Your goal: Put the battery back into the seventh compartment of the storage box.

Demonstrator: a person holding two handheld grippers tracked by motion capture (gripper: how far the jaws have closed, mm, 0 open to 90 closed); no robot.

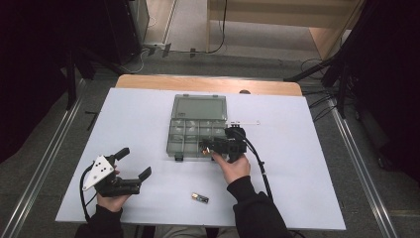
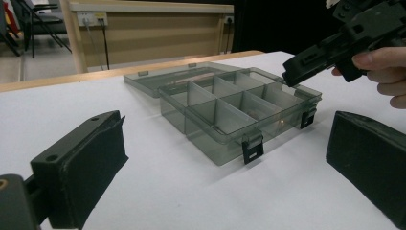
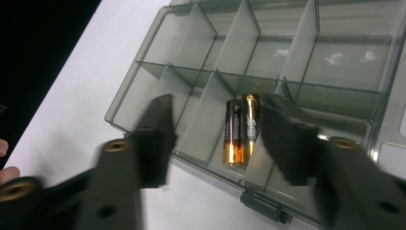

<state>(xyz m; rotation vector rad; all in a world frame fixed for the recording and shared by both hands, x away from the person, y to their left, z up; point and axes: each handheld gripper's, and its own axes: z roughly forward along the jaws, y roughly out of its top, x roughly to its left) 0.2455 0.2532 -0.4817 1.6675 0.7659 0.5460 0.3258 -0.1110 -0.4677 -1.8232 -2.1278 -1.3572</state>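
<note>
My right gripper [image 3: 215,143] is released above two batteries [image 3: 241,132] in the organizer box's [image 1: 174,130] near-right compartment, left gripper [image 1: 134,163] spread wide near-left, a spare battery [image 1: 200,198] loose near the table's [image 1: 297,163] near edge.

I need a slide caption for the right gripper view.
Open right claw above two black-and-gold batteries in a clear grey plastic compartment box.
</note>
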